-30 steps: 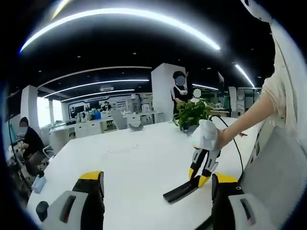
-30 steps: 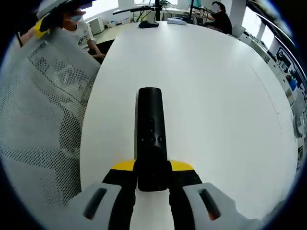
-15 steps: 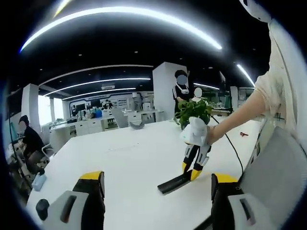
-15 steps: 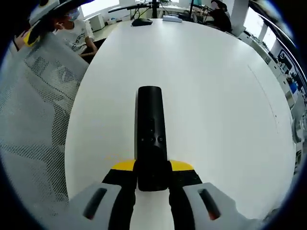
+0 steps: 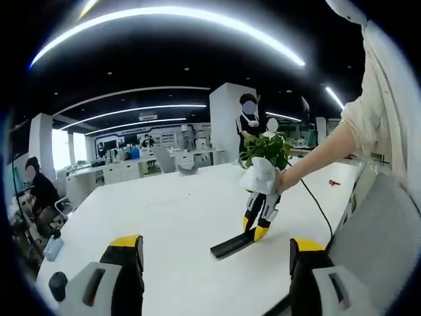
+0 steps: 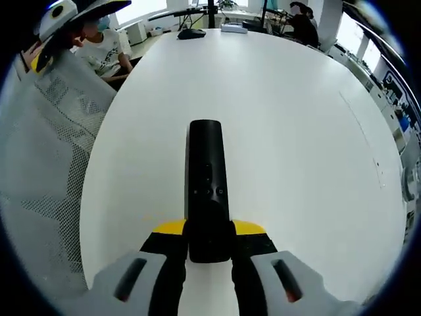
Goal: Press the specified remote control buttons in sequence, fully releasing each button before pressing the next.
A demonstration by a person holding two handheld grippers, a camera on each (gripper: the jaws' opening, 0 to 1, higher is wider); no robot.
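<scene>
In the left gripper view there is one white table (image 5: 171, 217), one black remote control (image 5: 231, 244), one potted plant (image 5: 266, 149) and two grippers; the left gripper (image 5: 214, 263) rises from the bottom edge with its two yellow-tipped jaws spread wide and nothing between them; the remote control sits ahead of it and a little right of centre, well apart from its jaws, with one end clamped by the right gripper (image 5: 256, 227), which comes in from the right and points downward in a person's hand (image 5: 279, 181); the plant stands on the table just behind that gripper; a mesh chair back (image 5: 378, 230) shows at the right edge; three people show in the room behind. In the right gripper view there is one remote control (image 6: 206, 178) and one gripper; the right gripper (image 6: 209, 236) is closed on the remote's near end, the body running straight away from the jaws over the table (image 6: 296, 131); small buttons show on the remote's face just beyond the jaw tips; a mesh chair back (image 6: 39, 191) lies at the left.
</scene>
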